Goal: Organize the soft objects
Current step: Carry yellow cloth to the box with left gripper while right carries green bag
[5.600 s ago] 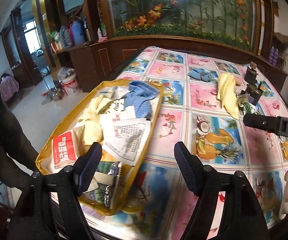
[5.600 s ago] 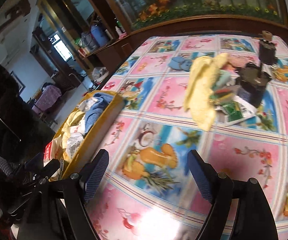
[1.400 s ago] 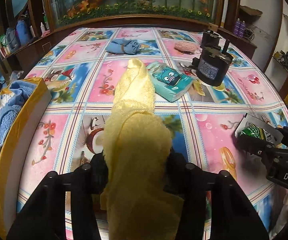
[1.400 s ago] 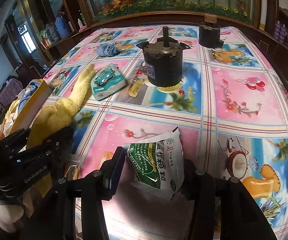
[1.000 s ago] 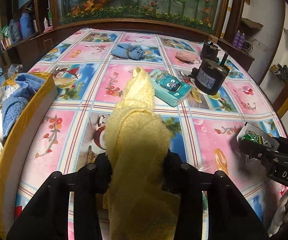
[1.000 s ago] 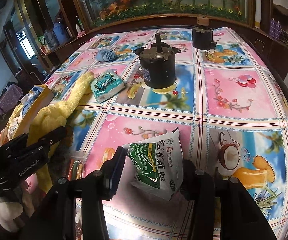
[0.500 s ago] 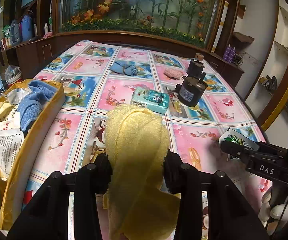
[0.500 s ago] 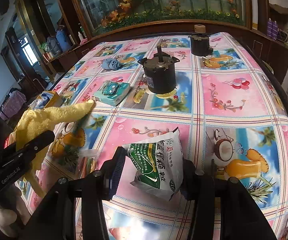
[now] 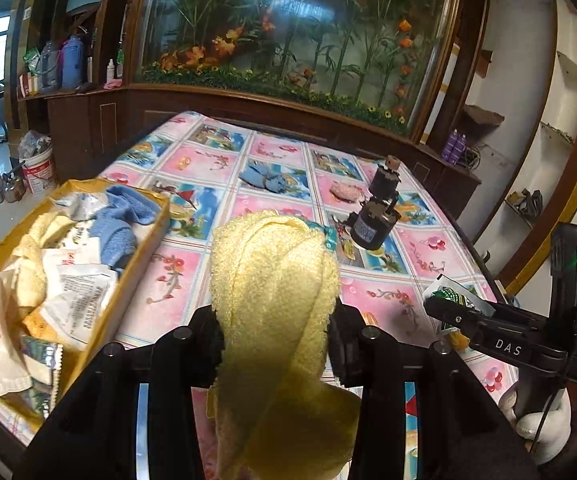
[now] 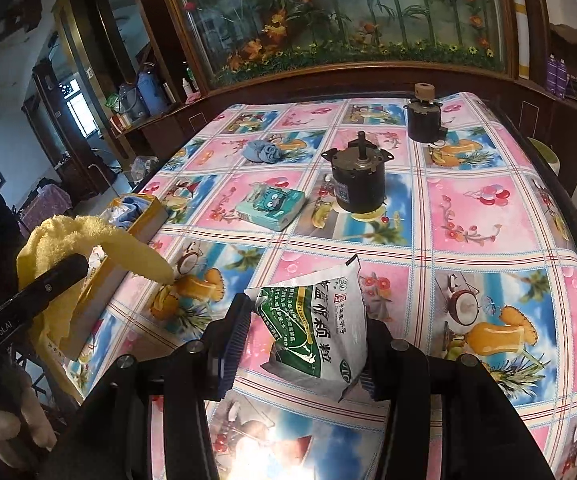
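Shallow yellow cardboard tray (image 9: pixel 136 280), left, holds blue cloth and packets; left gripper (image 9: pixel 276 344) clamps yellow towel (image 9: pixel 272 280), right gripper (image 10: pixel 300 344) clamps green-white sachet (image 10: pixel 320 320).

We see a black motor (image 10: pixel 357 182) standing on the patterned tablecloth (image 10: pixel 484 216). A smaller motor (image 10: pixel 424 117) stands well behind it, and beyond that rises what looks like a planted aquarium (image 10: pixel 344 12).

The right gripper (image 10: pixel 300 340) pinches a green-and-white packet (image 10: pixel 320 324) above the table (image 10: pixel 480 216). At left, the left gripper (image 10: pixel 48 280) holds a yellow towel (image 10: pixel 88 236) over a yellow box (image 10: pixel 100 284). A tissue pack (image 10: pixel 270 204), blue cloth (image 10: pixel 262 151) and two motors (image 10: pixel 358 186) lie beyond.
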`<move>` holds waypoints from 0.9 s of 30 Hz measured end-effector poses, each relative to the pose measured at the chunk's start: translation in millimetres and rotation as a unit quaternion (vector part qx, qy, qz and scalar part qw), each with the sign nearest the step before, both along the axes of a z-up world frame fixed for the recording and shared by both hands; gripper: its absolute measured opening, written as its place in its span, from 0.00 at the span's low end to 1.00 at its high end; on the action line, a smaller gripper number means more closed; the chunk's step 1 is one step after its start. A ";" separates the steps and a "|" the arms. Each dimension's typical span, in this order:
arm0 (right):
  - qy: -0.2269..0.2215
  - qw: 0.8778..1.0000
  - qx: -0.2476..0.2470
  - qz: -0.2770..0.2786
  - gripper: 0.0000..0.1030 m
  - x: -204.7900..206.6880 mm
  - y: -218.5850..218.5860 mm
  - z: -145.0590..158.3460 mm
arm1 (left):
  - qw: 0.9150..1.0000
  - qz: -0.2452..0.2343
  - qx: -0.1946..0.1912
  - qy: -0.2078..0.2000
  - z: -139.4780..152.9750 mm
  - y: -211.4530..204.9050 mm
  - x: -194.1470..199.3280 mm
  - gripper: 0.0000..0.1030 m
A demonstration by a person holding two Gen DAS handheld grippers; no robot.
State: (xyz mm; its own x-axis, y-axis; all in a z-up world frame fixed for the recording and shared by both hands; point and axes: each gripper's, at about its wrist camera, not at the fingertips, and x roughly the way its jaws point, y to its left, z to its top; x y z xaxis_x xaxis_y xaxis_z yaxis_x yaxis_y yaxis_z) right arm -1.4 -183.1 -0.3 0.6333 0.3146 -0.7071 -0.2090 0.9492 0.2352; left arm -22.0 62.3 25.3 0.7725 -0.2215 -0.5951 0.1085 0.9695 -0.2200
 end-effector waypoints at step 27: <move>0.003 0.978 0.035 0.207 0.47 50.5 217.3 31.9 | 0.988 0.154 0.014 0.013 8.0 177.3 22.5 0.38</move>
